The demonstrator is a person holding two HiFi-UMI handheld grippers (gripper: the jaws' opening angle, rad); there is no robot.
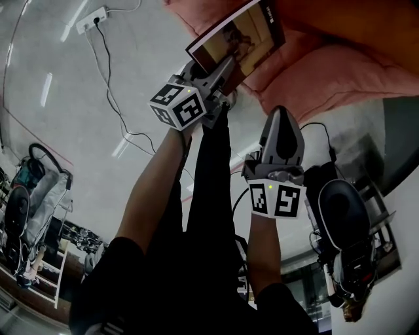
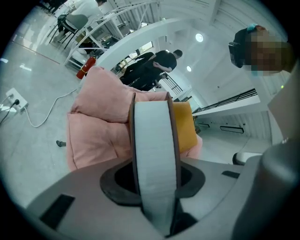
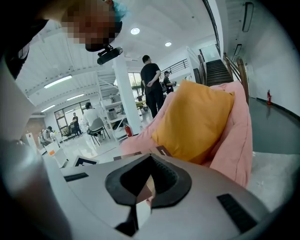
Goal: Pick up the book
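The book (image 1: 245,39), with a brown photo cover and white page edges, is held tilted in the air in front of the pink beanbag sofa (image 1: 327,72). My left gripper (image 1: 226,72) is shut on its lower edge. In the left gripper view the book's white page block (image 2: 154,150) stands upright between the jaws, filling the gap of the left gripper (image 2: 154,187). My right gripper (image 1: 281,114) hovers lower and to the right of the book, apart from it. Its jaws meet with nothing between them, as the right gripper (image 3: 140,197) shows in its own view.
A yellow cushion (image 3: 192,122) leans on the pink sofa (image 3: 234,136). A white power strip (image 1: 91,19) and a black cable (image 1: 114,105) lie on the grey floor. A black chair (image 1: 344,209) stands at the right. People (image 3: 151,89) stand further back in the hall.
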